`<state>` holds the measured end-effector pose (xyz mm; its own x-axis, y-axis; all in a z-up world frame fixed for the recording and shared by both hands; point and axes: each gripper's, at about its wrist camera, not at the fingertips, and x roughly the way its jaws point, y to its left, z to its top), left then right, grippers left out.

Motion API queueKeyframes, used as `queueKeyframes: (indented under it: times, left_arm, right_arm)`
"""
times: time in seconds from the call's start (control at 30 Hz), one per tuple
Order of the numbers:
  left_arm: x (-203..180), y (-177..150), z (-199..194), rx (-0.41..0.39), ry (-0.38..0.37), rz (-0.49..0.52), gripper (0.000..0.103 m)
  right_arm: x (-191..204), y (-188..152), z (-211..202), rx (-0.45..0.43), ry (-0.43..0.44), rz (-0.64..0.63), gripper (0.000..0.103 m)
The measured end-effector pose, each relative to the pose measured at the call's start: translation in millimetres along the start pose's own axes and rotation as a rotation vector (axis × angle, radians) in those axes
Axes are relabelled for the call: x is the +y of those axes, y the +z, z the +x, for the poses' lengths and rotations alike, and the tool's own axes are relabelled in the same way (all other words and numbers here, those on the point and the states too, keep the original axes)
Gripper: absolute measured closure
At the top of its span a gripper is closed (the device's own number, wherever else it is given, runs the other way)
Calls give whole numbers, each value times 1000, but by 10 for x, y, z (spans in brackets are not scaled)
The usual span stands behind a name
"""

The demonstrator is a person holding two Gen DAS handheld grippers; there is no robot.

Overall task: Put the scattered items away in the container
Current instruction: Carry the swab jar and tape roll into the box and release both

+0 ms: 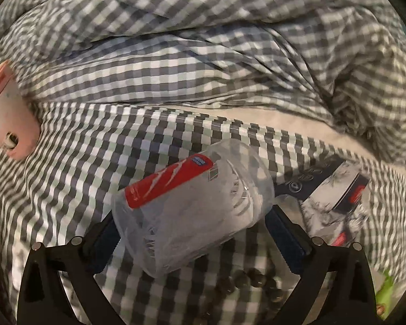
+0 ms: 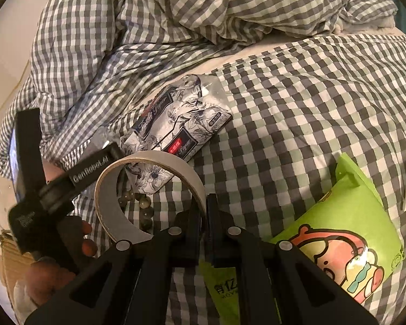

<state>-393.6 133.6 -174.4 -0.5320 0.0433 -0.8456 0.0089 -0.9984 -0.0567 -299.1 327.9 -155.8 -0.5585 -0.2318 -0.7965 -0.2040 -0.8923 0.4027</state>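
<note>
Left gripper (image 1: 193, 211) clamps 1 bottle (image 1: 192, 187); right gripper (image 2: 205, 211) pinches 1 tape roll (image 2: 149, 189).

Left gripper (image 1: 195, 214): we hold fingers (image 1: 105, 233) spread wide, both pressing sides of held object. Right gripper (image 2: 205, 211): fingers (image 2: 195, 216) nearly together, pinching thin edge. Our bare left hand (image 2: 67, 246) wraps left gripper's handle, seen from right wrist.
</note>
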Motion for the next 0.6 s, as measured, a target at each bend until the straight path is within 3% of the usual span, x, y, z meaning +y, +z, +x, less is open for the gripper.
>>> queueKeyframes:
  times: [0.3, 0.6]
  left_arm:
    - [-26, 7, -170, -25, -2, 82, 5]
    - [91, -41, -950, -126, 24, 61, 5]
  right_arm:
    - [-28, 3, -12, -6, 8, 2, 98]
    - [9, 17, -197, -35, -3, -2, 98]
